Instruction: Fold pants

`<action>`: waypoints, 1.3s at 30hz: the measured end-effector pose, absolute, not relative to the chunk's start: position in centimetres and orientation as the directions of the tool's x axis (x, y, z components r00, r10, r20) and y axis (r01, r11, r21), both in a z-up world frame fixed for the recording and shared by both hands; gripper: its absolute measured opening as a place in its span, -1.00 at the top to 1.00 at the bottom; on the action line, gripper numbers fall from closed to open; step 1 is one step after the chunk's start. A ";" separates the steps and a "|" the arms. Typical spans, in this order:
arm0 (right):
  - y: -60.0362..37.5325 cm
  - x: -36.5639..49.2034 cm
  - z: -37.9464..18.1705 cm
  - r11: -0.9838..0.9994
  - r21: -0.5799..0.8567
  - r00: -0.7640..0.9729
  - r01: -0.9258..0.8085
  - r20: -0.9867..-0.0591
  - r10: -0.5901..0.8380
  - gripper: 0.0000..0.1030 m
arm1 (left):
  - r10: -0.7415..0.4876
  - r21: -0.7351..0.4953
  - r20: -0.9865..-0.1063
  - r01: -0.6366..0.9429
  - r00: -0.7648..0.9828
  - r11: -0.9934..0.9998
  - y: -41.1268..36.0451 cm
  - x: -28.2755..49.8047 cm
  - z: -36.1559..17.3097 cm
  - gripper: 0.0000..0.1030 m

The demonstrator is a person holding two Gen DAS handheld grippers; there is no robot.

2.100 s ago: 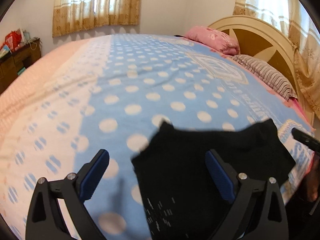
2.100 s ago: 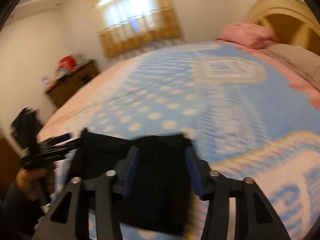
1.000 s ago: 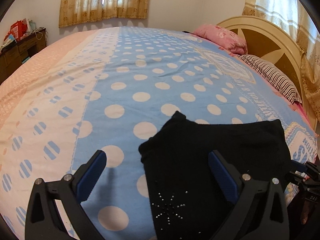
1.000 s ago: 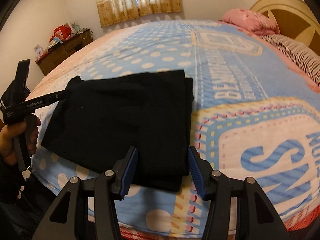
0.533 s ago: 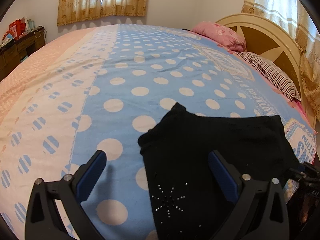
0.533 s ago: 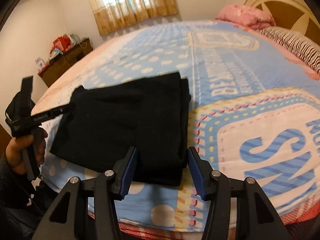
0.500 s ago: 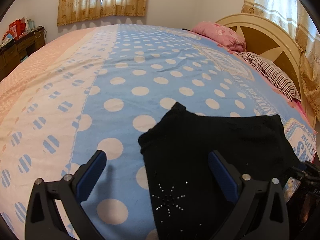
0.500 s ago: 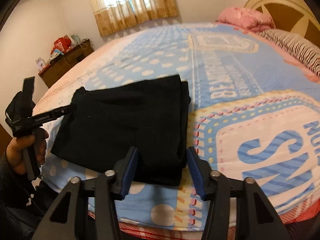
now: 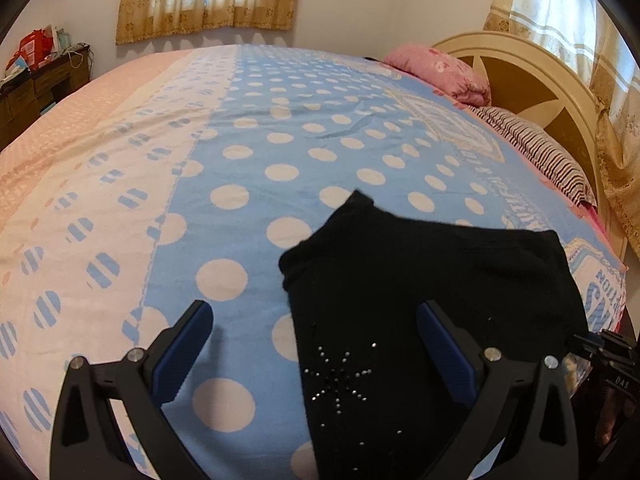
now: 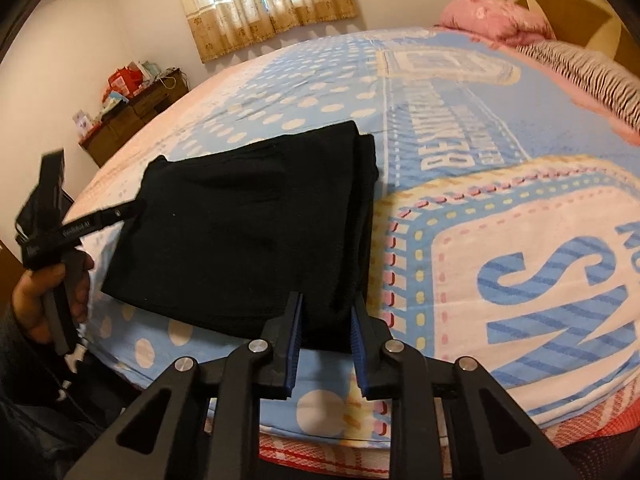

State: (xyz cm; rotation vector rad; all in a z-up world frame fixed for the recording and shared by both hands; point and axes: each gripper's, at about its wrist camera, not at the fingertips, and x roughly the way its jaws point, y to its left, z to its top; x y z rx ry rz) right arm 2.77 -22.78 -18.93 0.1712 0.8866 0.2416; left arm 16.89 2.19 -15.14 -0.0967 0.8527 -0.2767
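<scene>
The black pants (image 9: 432,288) lie folded into a flat rectangle near the bed's front edge; a star of small studs shows on the near layer. They also show in the right wrist view (image 10: 248,232), with stacked layers along their right side. My left gripper (image 9: 316,344) is wide open and empty, hovering over the pants' left edge. My right gripper (image 10: 325,328) is open a narrow gap and empty, just in front of the pants' near right corner. The left gripper also shows at the left of the right wrist view (image 10: 132,210), at the pants' left edge.
The bed has a blue dotted blanket (image 9: 248,152) with a pink-and-white left part. A pink pillow (image 9: 440,72), a striped pillow (image 9: 540,152) and a cream headboard (image 9: 532,76) are at the far right. A dark cabinet (image 10: 132,116) with clutter stands by the far wall.
My right gripper's fingers have closed in to a narrower gap and it has moved closer to the pants' near right corner. My left gripper stays open and has barely moved.
</scene>
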 end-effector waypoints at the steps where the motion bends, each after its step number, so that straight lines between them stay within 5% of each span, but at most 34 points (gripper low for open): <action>1: -22.9 2.7 -18.7 0.958 0.248 0.609 -0.145 -0.741 0.284 0.34 | -0.287 -0.204 -0.730 0.204 0.620 0.958 2.2 16.9 -15.3 -1.00; 4: -23.3 2.8 -18.1 0.961 0.241 0.621 -0.136 -0.735 0.272 -0.15 | -0.309 -0.230 -0.725 0.206 0.615 0.951 2.5 16.6 -15.3 -1.00; 5: -23.4 2.9 -17.9 0.959 0.251 0.627 -0.132 -0.728 0.277 -0.15 | -0.312 -0.233 -0.725 0.208 0.614 0.950 2.4 16.4 -15.2 -1.00; 26: -25.5 10.9 -19.4 0.904 0.423 0.617 -0.058 -0.697 0.366 -0.14 | -0.351 -0.222 -0.720 0.281 0.598 0.934 0.3 16.0 -16.3 -1.00; 30: -24.7 11.1 -19.6 0.900 0.429 0.613 -0.078 -0.691 0.382 0.06 | -0.355 -0.220 -0.716 0.289 0.601 0.932 0.2 16.2 -16.3 -1.00; 39: -25.0 11.2 -20.2 0.867 0.494 0.614 -0.063 -0.666 0.424 0.15 | -0.376 -0.230 -0.718 0.310 0.586 0.922 0.1 16.8 -16.4 -1.00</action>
